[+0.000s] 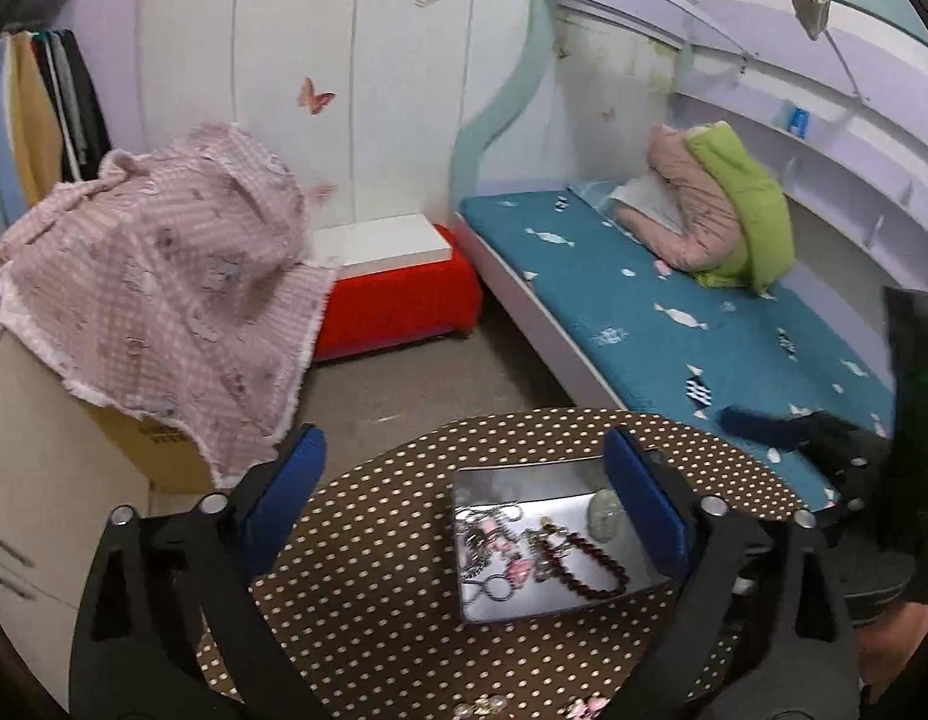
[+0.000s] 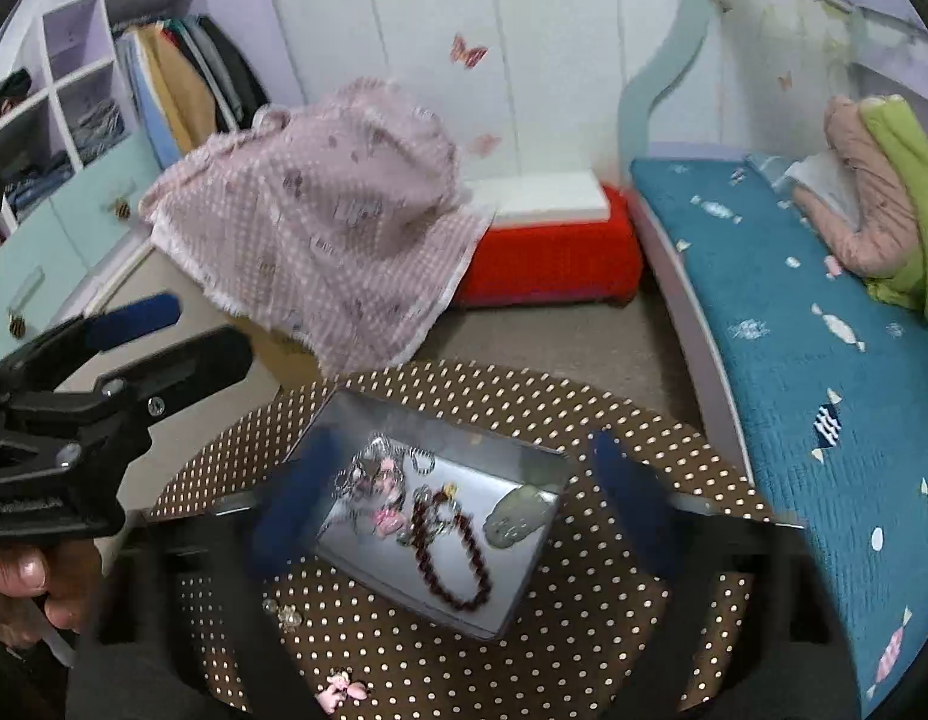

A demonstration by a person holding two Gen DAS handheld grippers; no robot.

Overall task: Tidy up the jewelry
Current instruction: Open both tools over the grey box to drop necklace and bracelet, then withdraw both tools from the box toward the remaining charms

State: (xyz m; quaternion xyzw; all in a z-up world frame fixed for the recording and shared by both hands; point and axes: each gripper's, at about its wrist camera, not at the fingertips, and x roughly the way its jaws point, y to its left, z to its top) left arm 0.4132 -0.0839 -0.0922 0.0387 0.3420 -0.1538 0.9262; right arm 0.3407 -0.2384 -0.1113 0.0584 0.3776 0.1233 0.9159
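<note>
A grey metal box (image 1: pixel 574 591) (image 2: pixel 511 594) sits on a round brown polka-dot table (image 1: pixel 368 630) (image 2: pixel 583 648). Inside lie a dark red bead bracelet (image 1: pixel 586 564) (image 2: pixel 455 558), silver chains with pink charms (image 1: pixel 493 546) (image 2: pixel 377 489) and a pale green stone (image 1: pixel 607 516) (image 2: pixel 517 516). A pink charm (image 2: pixel 341 687) and a clear piece (image 2: pixel 287 615) lie on the table in front of the box. My left gripper (image 1: pixel 464 504) is open and empty above the box. My right gripper (image 2: pixel 458 504) is open and empty, its blue pads (image 2: pixel 628 498) either side of the box.
A pink checked cloth (image 1: pixel 164 288) covers a cardboard box left of the table. A red bench (image 1: pixel 398 294) stands by the wall. A bed with a teal mattress (image 1: pixel 673 324) and folded quilts (image 1: pixel 721 216) runs along the right. Drawers (image 1: pixel 38 510) stand left.
</note>
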